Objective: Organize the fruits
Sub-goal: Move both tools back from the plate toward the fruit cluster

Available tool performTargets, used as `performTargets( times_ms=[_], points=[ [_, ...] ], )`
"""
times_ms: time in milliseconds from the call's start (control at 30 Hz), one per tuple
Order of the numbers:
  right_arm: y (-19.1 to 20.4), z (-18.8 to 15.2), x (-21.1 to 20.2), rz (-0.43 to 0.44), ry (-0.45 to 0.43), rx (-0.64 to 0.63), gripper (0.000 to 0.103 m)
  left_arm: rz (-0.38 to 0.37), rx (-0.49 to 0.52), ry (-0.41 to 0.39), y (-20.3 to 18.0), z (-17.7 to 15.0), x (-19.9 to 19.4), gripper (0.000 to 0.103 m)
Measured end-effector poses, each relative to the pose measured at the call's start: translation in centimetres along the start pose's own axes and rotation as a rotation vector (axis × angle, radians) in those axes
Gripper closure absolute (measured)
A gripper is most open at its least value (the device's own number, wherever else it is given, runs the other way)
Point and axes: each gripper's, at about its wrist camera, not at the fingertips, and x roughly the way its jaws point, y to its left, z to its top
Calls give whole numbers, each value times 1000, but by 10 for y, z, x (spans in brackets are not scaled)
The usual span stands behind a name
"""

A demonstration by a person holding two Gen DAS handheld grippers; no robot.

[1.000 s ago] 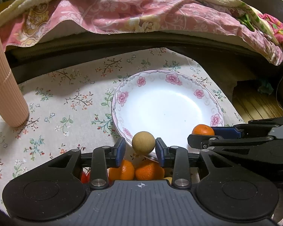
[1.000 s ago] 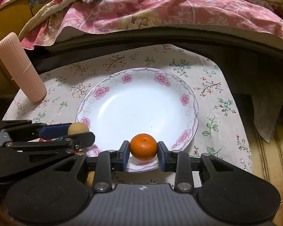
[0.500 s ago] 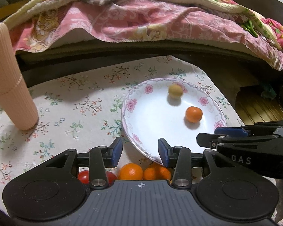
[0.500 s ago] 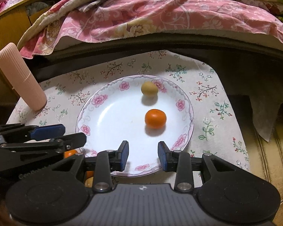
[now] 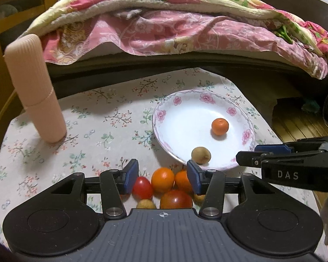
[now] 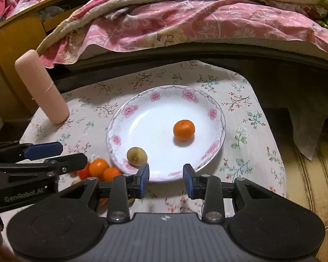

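Left to right: a ribbed pink cylinder (image 6: pixel 41 90) stands upright on the floral tablecloth (image 6: pixel 247 131). The left gripper (image 5: pixel 163 175), jaws apart and empty, hovers over a cluster of oranges and tomatoes (image 5: pixel 164 187). The flowered plate (image 6: pixel 216 109) holds 1 brown fruit (image 6: pixel 136 156) near its front rim and 1 mandarin (image 6: pixel 183 130). The right gripper (image 6: pixel 166 180) is spread, empty.

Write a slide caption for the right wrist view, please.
Open right gripper before a floral plate holding an orange and a tan fruit.
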Motion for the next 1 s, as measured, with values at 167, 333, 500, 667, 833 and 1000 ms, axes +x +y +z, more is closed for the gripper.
performTargets(
  times_ms=[167, 333, 500, 667, 833, 1000],
  points=[
    [5, -9, -12, 10, -5, 3, 67, 4, 1, 3, 3, -12, -18, 45],
    [20, -21, -21, 26, 4, -37, 66, 6, -1, 25, 9, -25, -29, 42],
    [26, -32, -25, 33, 21, -57, 66, 6, 27, 59, 4, -42, -27, 42],
    [29, -40, -28, 43, 33, -74, 65, -4, 60, 75, -3, -55, -21, 42],
    [28, -44, -23, 43, 58, -85, 65, 3, 68, 93, -4, -64, -11, 42],
    [28, -43, -18, 55, 68, -89, 65, 8, 58, 98, -1, -66, 1, 43]
  ],
)
